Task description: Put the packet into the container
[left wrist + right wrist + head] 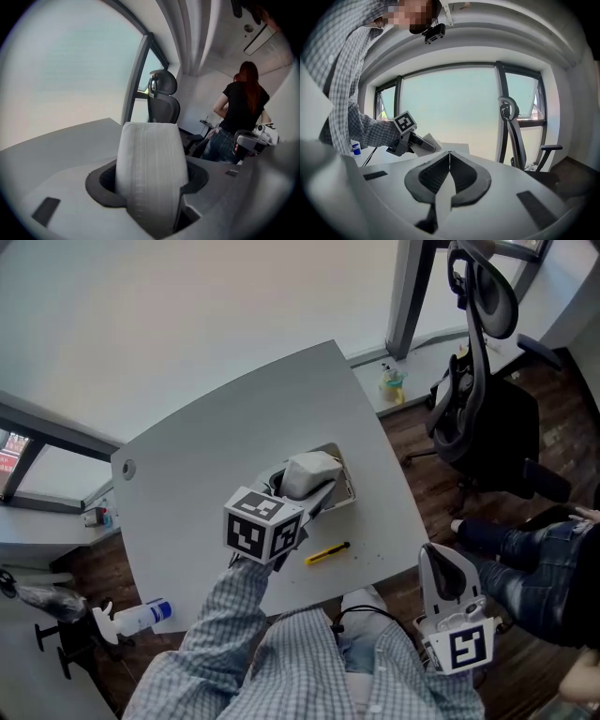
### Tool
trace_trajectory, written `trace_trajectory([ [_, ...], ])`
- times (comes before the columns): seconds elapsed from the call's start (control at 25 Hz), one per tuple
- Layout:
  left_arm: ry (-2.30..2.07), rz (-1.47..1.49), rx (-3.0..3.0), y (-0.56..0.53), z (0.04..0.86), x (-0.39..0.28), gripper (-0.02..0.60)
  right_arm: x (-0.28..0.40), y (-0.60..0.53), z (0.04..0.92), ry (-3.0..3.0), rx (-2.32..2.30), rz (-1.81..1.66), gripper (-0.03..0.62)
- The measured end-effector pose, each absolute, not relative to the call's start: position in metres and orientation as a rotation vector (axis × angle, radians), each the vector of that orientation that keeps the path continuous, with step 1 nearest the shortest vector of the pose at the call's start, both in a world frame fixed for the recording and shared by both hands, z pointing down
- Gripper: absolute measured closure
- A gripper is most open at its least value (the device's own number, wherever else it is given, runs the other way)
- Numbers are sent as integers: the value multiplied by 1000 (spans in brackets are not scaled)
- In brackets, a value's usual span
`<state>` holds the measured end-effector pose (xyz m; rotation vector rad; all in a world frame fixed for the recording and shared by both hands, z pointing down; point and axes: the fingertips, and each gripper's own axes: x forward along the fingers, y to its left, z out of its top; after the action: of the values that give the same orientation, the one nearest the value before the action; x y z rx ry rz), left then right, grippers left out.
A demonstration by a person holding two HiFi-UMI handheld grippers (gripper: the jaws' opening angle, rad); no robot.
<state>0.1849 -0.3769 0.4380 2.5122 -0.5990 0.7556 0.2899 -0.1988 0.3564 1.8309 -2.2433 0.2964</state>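
- The left gripper (317, 486) pinches the white packet (309, 471) between its 2 jaws, over the container (348, 489) on the grey table (216, 456).
- The right gripper (439, 563), jaws pressed together on nothing, hangs off the table at the container's 4 o'clock.
- A yellow tool (326, 554) lies at its 6 o'clock.

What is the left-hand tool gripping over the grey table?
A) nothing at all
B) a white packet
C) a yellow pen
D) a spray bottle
B: the white packet sits clamped between the jaws of the left gripper, and in the head view it is over the container.
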Motion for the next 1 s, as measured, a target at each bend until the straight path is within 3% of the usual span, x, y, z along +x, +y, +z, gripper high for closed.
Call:
trace_trajectory([
  [0.64,-633,1220,2415,-389,492,195,298,304,-196,355,-2239,1917,372,579],
  [1.0,-580,1288,2451,-385,496,198,298,302,-198,356,-2242,1916,383,579],
])
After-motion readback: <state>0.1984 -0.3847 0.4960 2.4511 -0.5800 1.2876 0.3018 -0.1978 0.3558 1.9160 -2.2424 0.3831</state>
